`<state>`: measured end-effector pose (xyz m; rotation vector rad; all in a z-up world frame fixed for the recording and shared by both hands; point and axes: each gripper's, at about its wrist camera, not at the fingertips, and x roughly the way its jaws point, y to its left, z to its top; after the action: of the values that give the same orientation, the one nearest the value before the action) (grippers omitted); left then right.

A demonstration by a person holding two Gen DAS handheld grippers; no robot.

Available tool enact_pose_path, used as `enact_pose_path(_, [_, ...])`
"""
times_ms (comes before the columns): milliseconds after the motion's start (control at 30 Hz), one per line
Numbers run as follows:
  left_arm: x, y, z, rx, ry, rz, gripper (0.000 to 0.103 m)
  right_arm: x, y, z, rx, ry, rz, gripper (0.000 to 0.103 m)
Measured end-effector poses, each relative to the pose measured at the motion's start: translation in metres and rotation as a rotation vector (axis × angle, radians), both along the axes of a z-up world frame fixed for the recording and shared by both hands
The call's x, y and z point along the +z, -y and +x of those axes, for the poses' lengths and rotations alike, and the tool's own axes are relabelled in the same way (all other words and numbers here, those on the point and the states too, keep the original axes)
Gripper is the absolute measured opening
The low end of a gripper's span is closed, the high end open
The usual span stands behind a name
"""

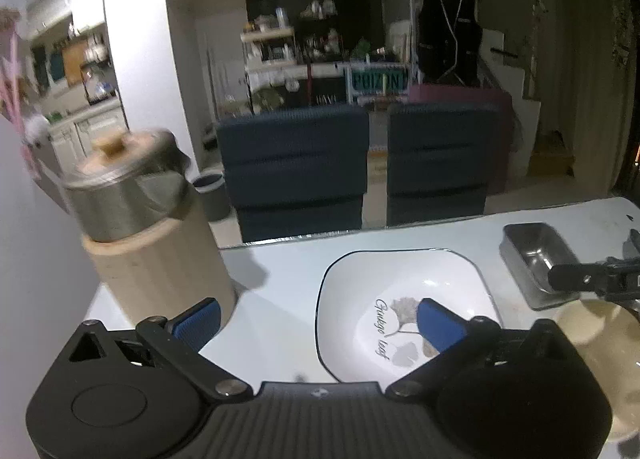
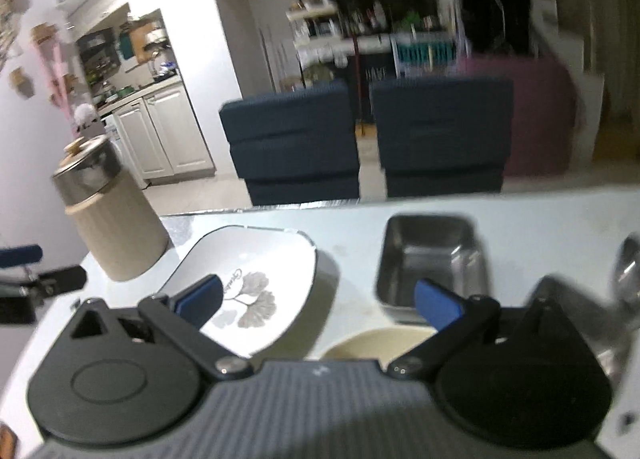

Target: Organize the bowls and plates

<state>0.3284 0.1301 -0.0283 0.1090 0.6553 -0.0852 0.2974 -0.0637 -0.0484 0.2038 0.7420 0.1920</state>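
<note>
A white square plate (image 1: 404,295) (image 2: 256,279) with a dark rim and a leaf print lies on the white table. A steel rectangular dish (image 1: 536,259) (image 2: 430,255) stands to its right. A cream bowl (image 1: 600,335) (image 2: 380,341) sits nearer, in front of the steel dish. My left gripper (image 1: 320,317) is open above the plate's left edge, holding nothing. My right gripper (image 2: 318,299) is open between the plate and the steel dish, above the cream bowl; part of it shows at the right edge of the left wrist view.
A beige ribbed canister (image 1: 156,259) (image 2: 112,215) with a steel lid stands at the table's back left by the wall. Two dark blue chairs (image 1: 296,167) (image 2: 296,143) stand beyond the far edge. A shiny metal object (image 2: 624,279) lies at the far right.
</note>
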Motion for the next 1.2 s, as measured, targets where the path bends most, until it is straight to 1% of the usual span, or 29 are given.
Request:
enact_pose_path(67, [-0.012,-0.006,0.022,0.009,-0.04,-0.036,0.086,-0.014,-0.005,0.023,-0.011,-0.046,0.033,0.102])
enact_pose_path(100, [-0.019,-0.01,0.035,0.011,-0.075,-0.065,0.082,-0.02,-0.007,0.033,-0.009,-0.064,0.048,0.097])
enact_pose_path(133, [-0.024,-0.012,0.044,0.01,-0.097,-0.082,0.075,-0.027,-0.011,0.042,-0.007,-0.079,0.058,0.094])
enact_pose_path(167, [-0.032,-0.016,0.056,0.013,-0.129,-0.099,0.068,-0.033,-0.012,0.05,-0.01,-0.1,0.073,0.087])
enact_pose_path(200, [-0.039,-0.017,0.065,0.021,-0.152,-0.104,0.066,-0.038,-0.013,0.057,-0.021,-0.128,0.091,0.082])
enact_pose_path(233, [-0.046,-0.018,0.073,0.029,-0.174,-0.105,0.06,-0.045,-0.013,0.065,-0.033,-0.162,0.112,0.078])
enact_pose_path(267, [-0.051,-0.018,0.079,0.034,-0.189,-0.107,0.055,-0.05,-0.013,0.068,-0.044,-0.191,0.126,0.073])
enact_pose_path(300, [-0.057,-0.017,0.085,0.037,-0.208,-0.112,0.053,-0.055,-0.015,0.073,-0.054,-0.217,0.12,0.066])
enact_pose_path(367, [-0.07,-0.018,0.096,0.036,-0.254,-0.124,0.046,-0.062,-0.022,0.079,-0.039,-0.235,0.087,0.059])
enact_pose_path(400, [-0.075,-0.019,0.1,0.045,-0.274,-0.121,0.044,-0.065,-0.025,0.081,-0.022,-0.244,0.083,0.056])
enact_pose_path(433, [-0.08,-0.019,0.103,0.057,-0.287,-0.113,0.039,-0.068,-0.028,0.083,-0.014,-0.261,0.083,0.055])
enact_pose_path(467, [-0.085,-0.019,0.106,0.065,-0.297,-0.111,0.037,-0.071,-0.03,0.085,-0.015,-0.282,0.082,0.054])
enact_pose_path(500, [-0.087,-0.021,0.107,0.061,-0.304,-0.131,0.036,-0.073,-0.032,0.086,-0.018,-0.301,0.081,0.051])
enact_pose_path(533, [-0.089,-0.022,0.109,0.056,-0.311,-0.156,0.03,-0.077,-0.034,0.088,-0.015,-0.317,0.079,0.05])
enact_pose_path(567, [-0.088,-0.021,0.109,0.047,-0.313,-0.17,0.021,-0.081,-0.036,0.09,-0.009,-0.331,0.078,0.045])
enact_pose_path(600, [-0.088,-0.02,0.109,0.036,-0.315,-0.178,0.017,-0.082,-0.039,0.091,0.0,-0.346,0.078,0.038])
enact_pose_path(633, [-0.087,-0.017,0.109,0.035,-0.315,-0.171,0.017,-0.086,-0.04,0.093,0.005,-0.358,0.076,0.033])
enact_pose_path(667, [-0.086,-0.016,0.109,0.031,-0.315,-0.16,0.017,-0.087,-0.04,0.092,0.009,-0.355,0.084,0.021])
enact_pose_path(733, [-0.085,-0.015,0.109,0.036,-0.316,-0.164,0.015,-0.086,-0.041,0.092,0.004,-0.349,0.081,0.021])
enact_pose_path(867, [-0.073,-0.016,0.097,0.055,-0.28,-0.171,0.014,-0.079,-0.04,0.091,0.03,-0.307,0.065,0.018])
enact_pose_path(900, [-0.068,-0.015,0.092,0.055,-0.277,-0.175,0.002,-0.075,-0.039,0.088,0.036,-0.297,0.067,0.018])
enact_pose_path(933, [-0.063,-0.015,0.089,0.01,-0.27,-0.245,0.0,-0.07,-0.037,0.088,0.045,-0.285,0.068,0.017])
enact_pose_path(967, [-0.053,-0.014,0.082,-0.039,-0.26,-0.368,0.0,-0.063,-0.036,0.085,0.054,-0.274,0.067,0.017])
enact_pose_path(1000, [-0.036,-0.002,0.072,-0.096,-0.233,-0.446,0.0,-0.054,-0.035,0.081,0.073,-0.255,0.076,0.013])
enact_pose_path(1033, [-0.024,0.009,0.065,-0.144,-0.208,-0.44,0.0,-0.045,-0.035,0.078,0.11,-0.236,0.11,0.014])
enact_pose_path(1067, [-0.008,0.029,0.053,-0.197,-0.172,-0.384,0.0,-0.034,-0.037,0.071,0.14,-0.224,0.123,0.016])
enact_pose_path(1100, [0.0,0.04,0.045,-0.211,-0.157,-0.351,0.0,-0.023,-0.043,0.064,0.169,-0.212,0.114,0.017])
enact_pose_path(1133, [0.006,0.046,0.039,-0.211,-0.15,-0.341,0.0,-0.014,-0.05,0.056,0.19,-0.196,0.088,0.017])
enact_pose_path(1200, [0.015,0.045,0.026,-0.212,-0.143,-0.344,0.0,-0.01,-0.061,0.046,0.175,-0.189,0.027,0.012])
